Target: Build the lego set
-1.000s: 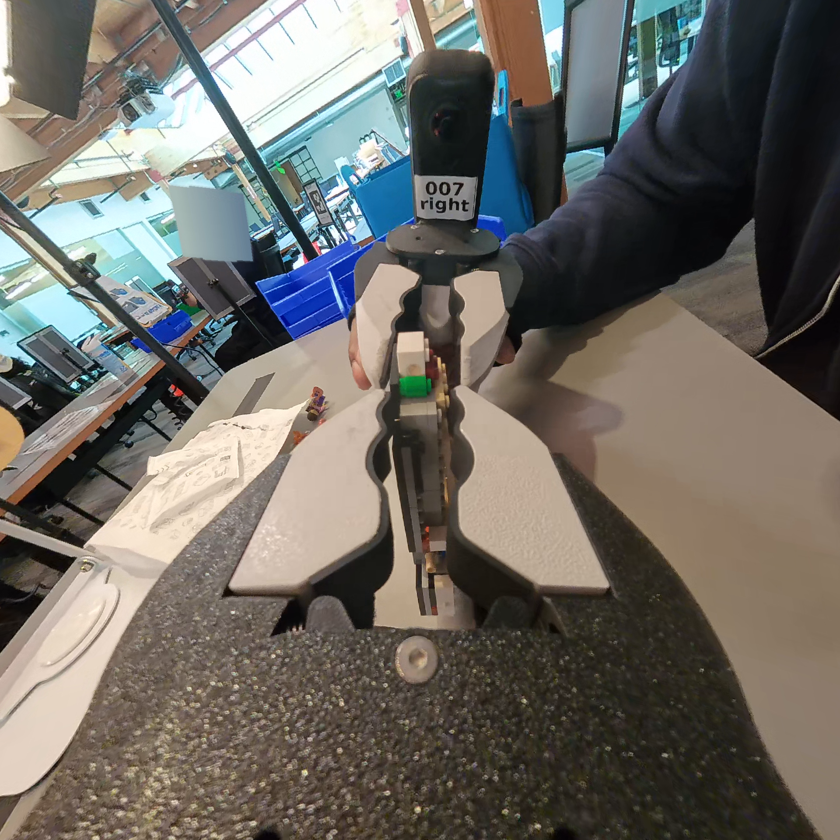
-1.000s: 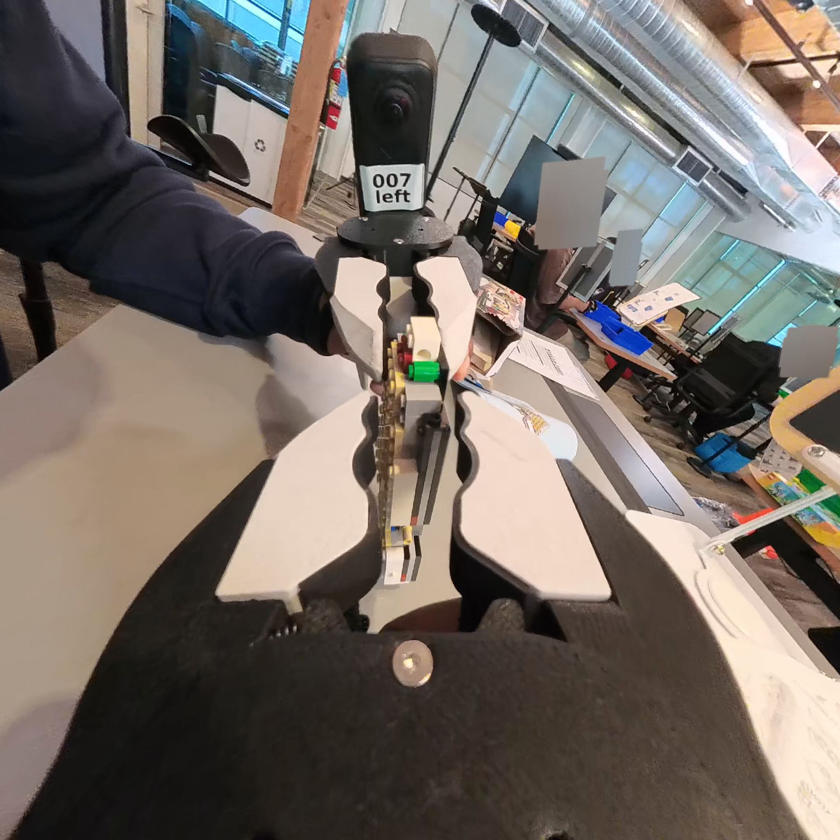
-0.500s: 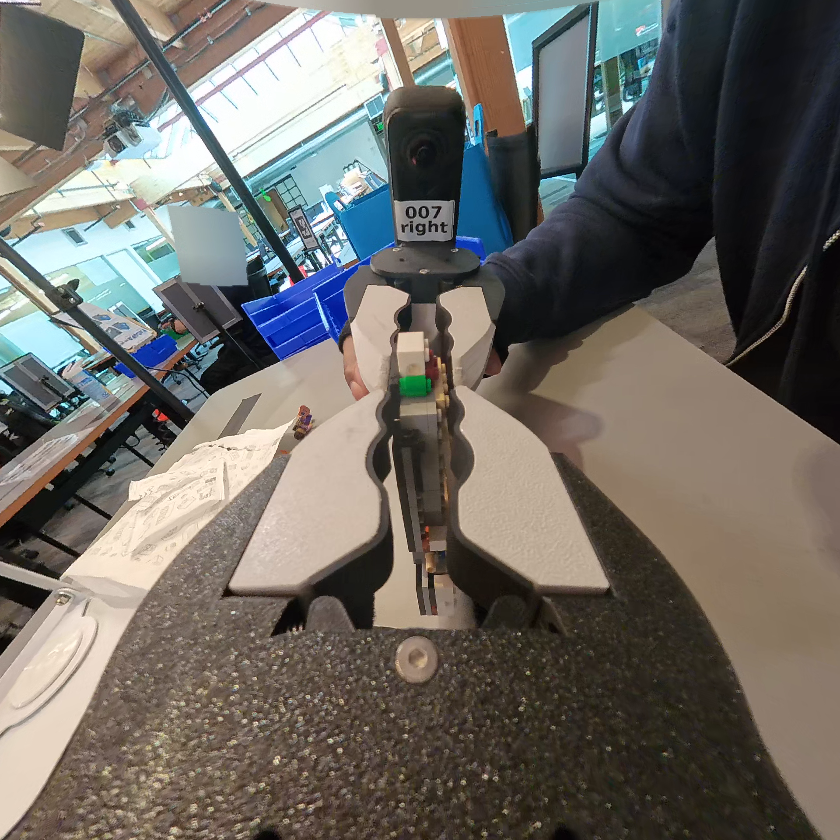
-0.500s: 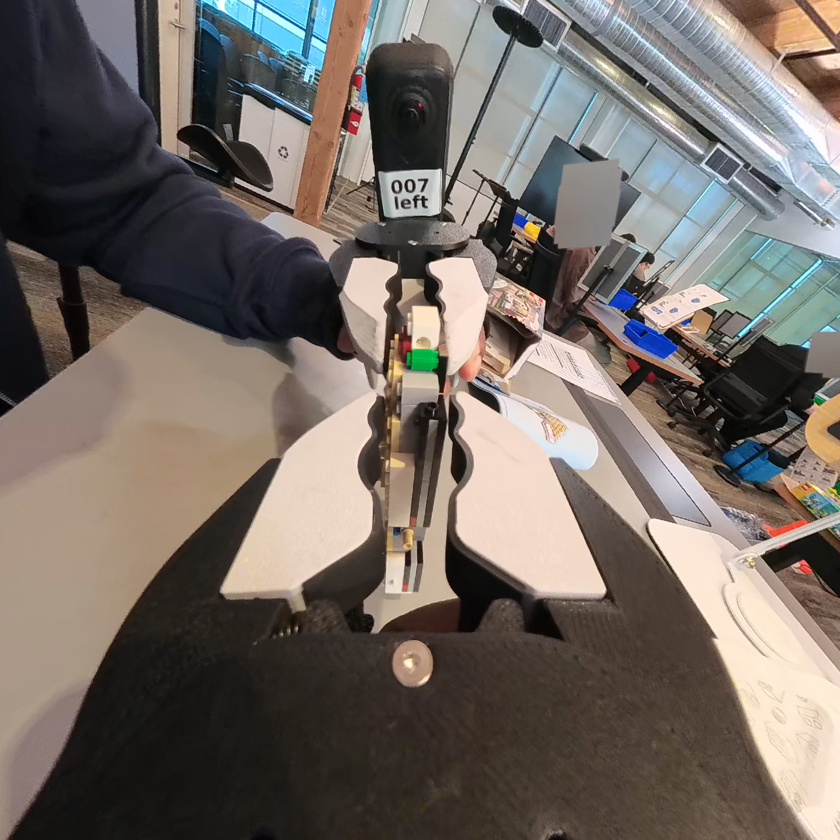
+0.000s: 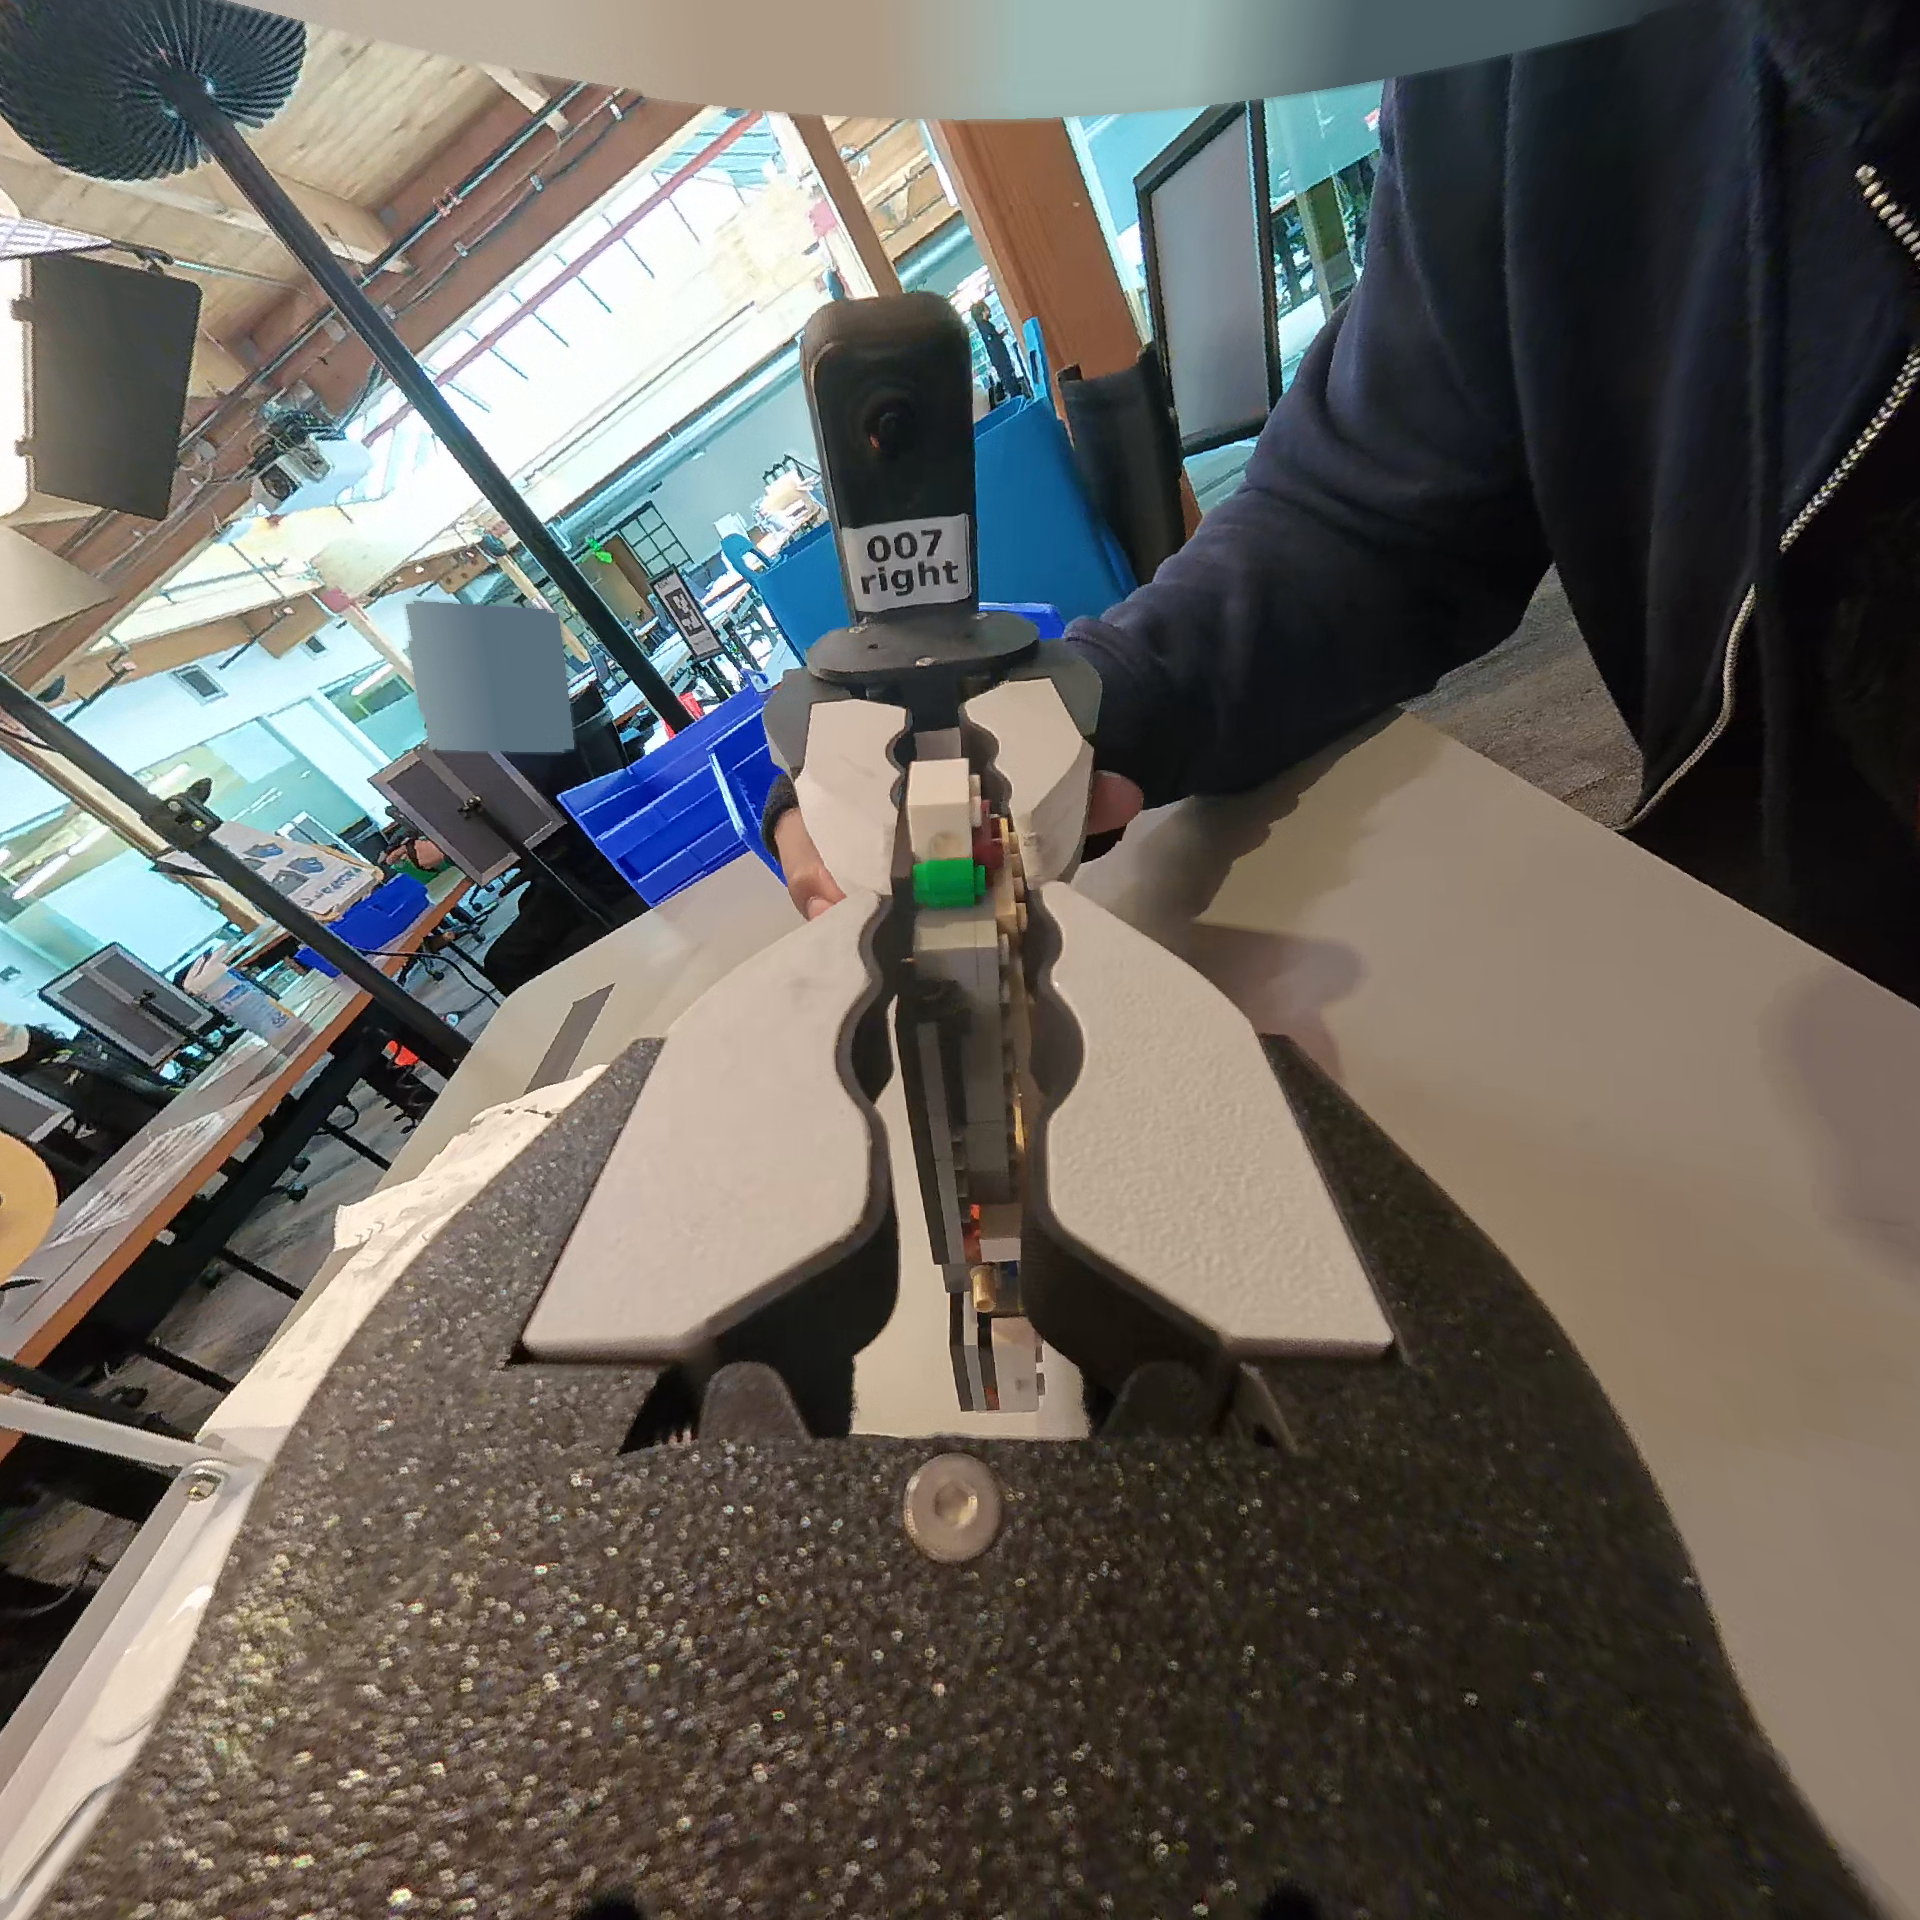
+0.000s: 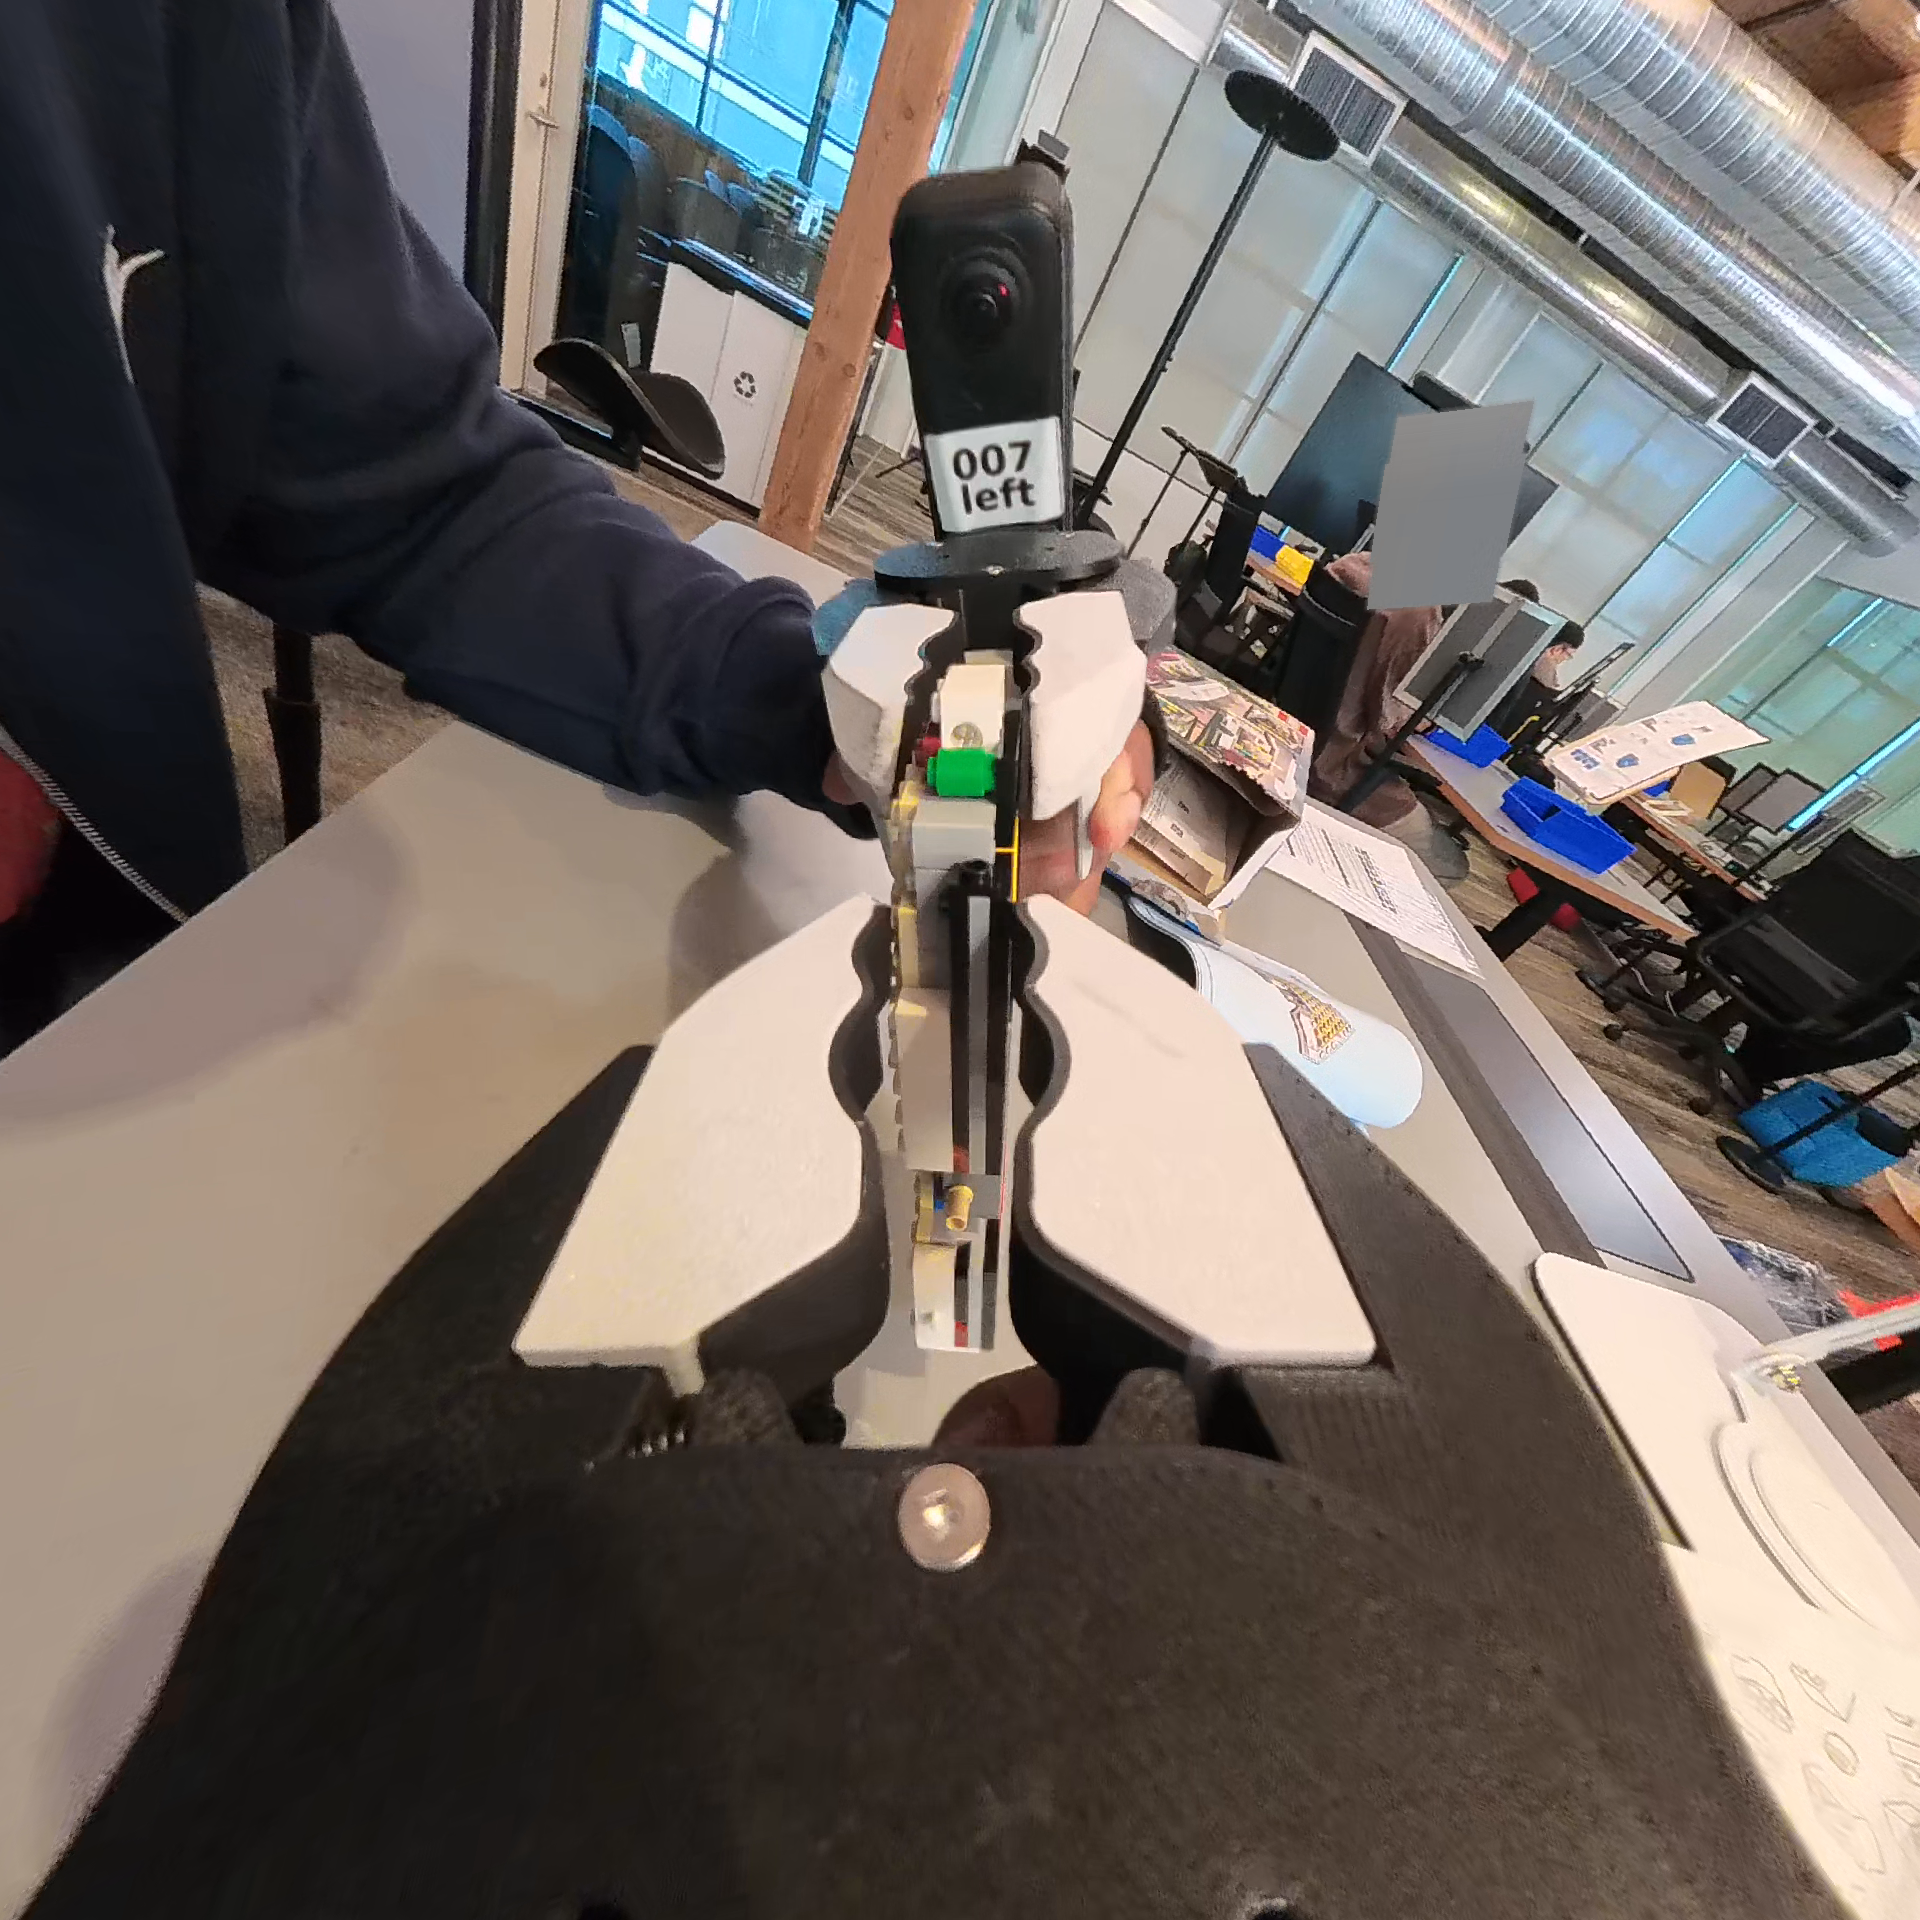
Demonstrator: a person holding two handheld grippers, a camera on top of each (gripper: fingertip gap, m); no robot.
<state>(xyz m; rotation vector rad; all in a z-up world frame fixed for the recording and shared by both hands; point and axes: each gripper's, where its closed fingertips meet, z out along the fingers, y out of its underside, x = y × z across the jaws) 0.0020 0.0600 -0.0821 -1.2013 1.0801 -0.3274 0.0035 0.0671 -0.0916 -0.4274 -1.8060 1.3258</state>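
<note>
Both tongs narrowly parted and clamped tip to tip on one long brick model (image 5: 961,1049): left gripper (image 5: 956,935) on the near end, right gripper (image 6: 951,925) on the other, above the grey table (image 5: 1507,1039). Blue bins (image 5: 665,810) behind the far tongs in the left view only. Open cardboard box (image 6: 1226,790) and booklet (image 6: 1309,1029) just right of them in the right view only.

The right gripper (image 6: 951,914) had its jaws closed on a long brick model (image 6: 951,1039) of grey, black and tan pieces. The left gripper (image 6: 977,727) gripped its far end, above the grey surface (image 6: 312,1039). An open box (image 6: 1226,800) lay just beyond.
</note>
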